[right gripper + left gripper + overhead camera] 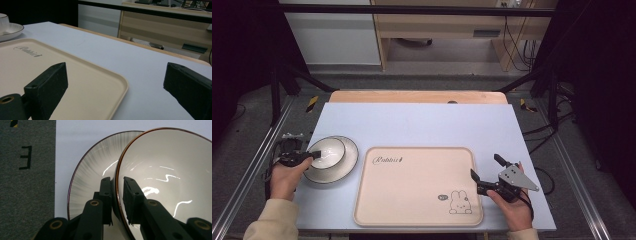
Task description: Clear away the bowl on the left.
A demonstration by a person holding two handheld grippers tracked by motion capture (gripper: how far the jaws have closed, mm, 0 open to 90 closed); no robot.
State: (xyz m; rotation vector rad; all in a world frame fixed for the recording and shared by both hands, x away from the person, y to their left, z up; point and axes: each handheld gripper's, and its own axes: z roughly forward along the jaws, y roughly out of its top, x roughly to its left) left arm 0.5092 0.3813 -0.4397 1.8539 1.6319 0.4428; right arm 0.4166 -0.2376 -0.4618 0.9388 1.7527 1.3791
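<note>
A pale blue worktop (pixel 422 120) carries a beige tray (pixel 412 200) at centre. Left of it, a plate (pixel 349 155) holds a white bowl (pixel 329 150). The left gripper (pixel 117 195) pinches the bowl's rim; the right gripper (pixel 486 172) hovers wide apart at the tray's right edge.

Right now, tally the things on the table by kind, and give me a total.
Bowl: 1
Plate: 1
Tray: 1
Total: 3
</note>
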